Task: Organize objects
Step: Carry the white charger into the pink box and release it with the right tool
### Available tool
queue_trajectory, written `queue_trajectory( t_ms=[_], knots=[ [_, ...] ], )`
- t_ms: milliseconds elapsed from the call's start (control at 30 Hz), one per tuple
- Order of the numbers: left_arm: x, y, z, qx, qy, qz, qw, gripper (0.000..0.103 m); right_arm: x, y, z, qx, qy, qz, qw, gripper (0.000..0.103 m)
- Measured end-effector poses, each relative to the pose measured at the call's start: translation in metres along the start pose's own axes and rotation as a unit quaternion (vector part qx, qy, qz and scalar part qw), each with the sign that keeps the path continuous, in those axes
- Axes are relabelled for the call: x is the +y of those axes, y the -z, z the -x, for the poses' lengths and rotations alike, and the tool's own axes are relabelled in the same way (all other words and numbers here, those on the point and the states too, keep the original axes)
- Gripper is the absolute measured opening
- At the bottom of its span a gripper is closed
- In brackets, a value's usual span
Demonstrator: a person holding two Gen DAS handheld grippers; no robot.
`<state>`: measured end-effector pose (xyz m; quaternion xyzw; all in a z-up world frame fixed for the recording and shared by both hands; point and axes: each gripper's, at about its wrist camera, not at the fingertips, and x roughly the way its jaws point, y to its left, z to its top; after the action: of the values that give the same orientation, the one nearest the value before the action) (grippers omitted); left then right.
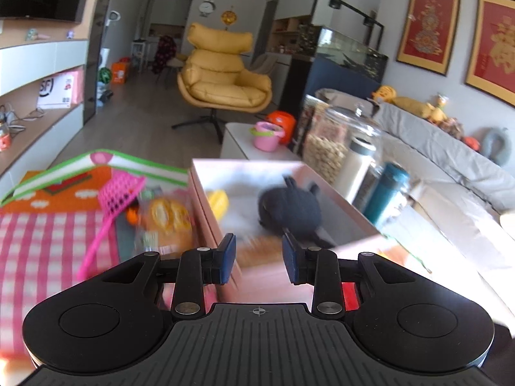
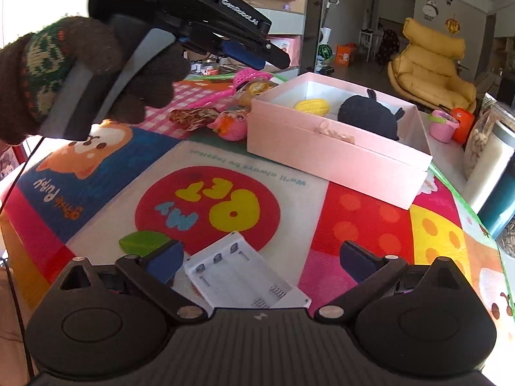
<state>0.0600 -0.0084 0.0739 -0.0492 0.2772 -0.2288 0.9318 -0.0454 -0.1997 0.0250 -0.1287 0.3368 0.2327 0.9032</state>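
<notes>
A pink open box stands on the colourful mat; it holds a black plush toy and a yellow corn toy. The left wrist view shows the box, the plush and the corn. My left gripper is open and empty, just above the box's near edge; it also shows in the right wrist view, held by a gloved hand. My right gripper is open, low over a white battery case that lies between its fingers.
Left of the box lie a pink net scoop, a wrapped bread snack, a pink bird toy and a brown snack pack. Glass jars and flasks stand to the right. A pink toy cup sits beyond.
</notes>
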Motion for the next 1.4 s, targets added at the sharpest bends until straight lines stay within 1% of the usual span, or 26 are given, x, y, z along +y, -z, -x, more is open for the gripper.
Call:
queue_trajectory(
  t_ms=[67,100,133,200,267,300,367,433,467,533,667,733,800,1000,1067,1133,1200,1267,1300,1333,1367,1400],
  knots=[
    [-0.006,0.019,0.012,0.01,0.002,-0.011,0.9999,0.035,0.003,0.003,0.0,0.013,0.012,0.002,1.0,0.103],
    [-0.008,0.028,0.018,0.015,-0.002,-0.017,0.9997,0.035,0.003,0.004,0.001,0.017,0.018,-0.008,1.0,0.103],
    [-0.01,0.036,0.022,0.018,-0.009,-0.018,0.9996,0.035,0.002,0.005,0.003,0.021,0.022,-0.027,0.999,0.103],
    [-0.009,0.048,0.028,0.019,-0.023,-0.012,0.9995,0.035,0.0,0.008,0.009,0.025,0.037,-0.089,0.995,0.103],
    [-0.002,0.057,0.032,0.022,-0.026,0.009,0.9994,0.035,0.003,0.016,0.017,0.009,0.037,-0.13,0.991,0.103],
    [0.002,0.06,0.032,0.028,-0.026,0.023,0.999,0.035,0.007,0.02,0.019,0.004,0.043,-0.137,0.99,0.103],
    [0.009,0.065,0.031,0.039,-0.027,0.041,0.998,0.035,0.015,0.025,0.018,0.002,0.048,-0.14,0.989,0.103],
    [0.011,0.069,0.03,0.044,-0.036,0.042,0.9975,0.035,0.023,0.025,0.011,0.006,0.047,-0.144,0.988,0.103],
    [0.012,0.07,0.03,0.044,-0.038,0.045,0.9973,0.035,0.028,0.023,0.009,0.001,0.056,-0.14,0.989,0.103],
    [0.015,0.072,0.032,0.044,-0.038,0.053,0.9969,0.035,0.035,0.015,0.001,-0.001,0.046,-0.131,0.99,0.103],
    [0.022,0.073,0.039,0.042,-0.05,0.06,0.9961,0.035,0.045,-0.001,-0.017,0.003,0.055,-0.11,0.992,0.103],
    [0.028,0.074,0.042,0.042,-0.058,0.068,0.9951,0.035,0.048,-0.007,-0.023,0.003,0.049,-0.106,0.993,0.1],
    [0.033,0.075,0.043,0.044,-0.064,0.079,0.9939,0.035,0.052,-0.012,-0.025,-0.001,0.047,-0.095,0.994,0.092],
    [0.044,0.078,0.046,0.047,-0.079,0.094,0.9912,0.035,0.054,-0.026,-0.029,-0.013,0.044,-0.07,0.996,0.091],
    [0.044,0.078,0.046,0.047,-0.082,0.093,0.9912,0.035,0.045,-0.039,-0.018,-0.037,0.048,-0.06,0.996,0.091],
    [0.043,0.078,0.045,0.048,-0.08,0.089,0.9916,0.035,0.031,-0.063,-0.004,-0.076,0.078,-0.051,0.993,0.091],
    [0.039,0.079,0.042,0.05,-0.074,0.084,0.9924,0.035,0.013,-0.093,0.006,-0.12,0.114,-0.04,0.985,0.091],
    [0.034,0.081,0.038,0.058,-0.067,0.073,0.9933,0.035,-0.005,-0.123,0.009,-0.16,0.145,-0.03,0.976,0.091],
    [0.031,0.083,0.036,0.062,-0.065,0.066,0.9937,0.035,-0.014,-0.135,0.005,-0.169,0.155,-0.028,0.973,0.093],
    [0.029,0.083,0.035,0.065,-0.065,0.059,0.994,0.035,-0.024,-0.145,-0.003,-0.165,0.155,-0.027,0.974,0.096],
    [0.027,0.084,0.035,0.066,-0.065,0.051,0.9944,0.035,-0.034,-0.153,-0.013,-0.157,0.155,-0.04,0.975,0.101],
    [0.027,0.084,0.036,0.063,-0.067,0.042,0.9948,0.035,-0.042,-0.155,-0.021,-0.147,0.157,-0.059,0.975,0.101]
  ],
)
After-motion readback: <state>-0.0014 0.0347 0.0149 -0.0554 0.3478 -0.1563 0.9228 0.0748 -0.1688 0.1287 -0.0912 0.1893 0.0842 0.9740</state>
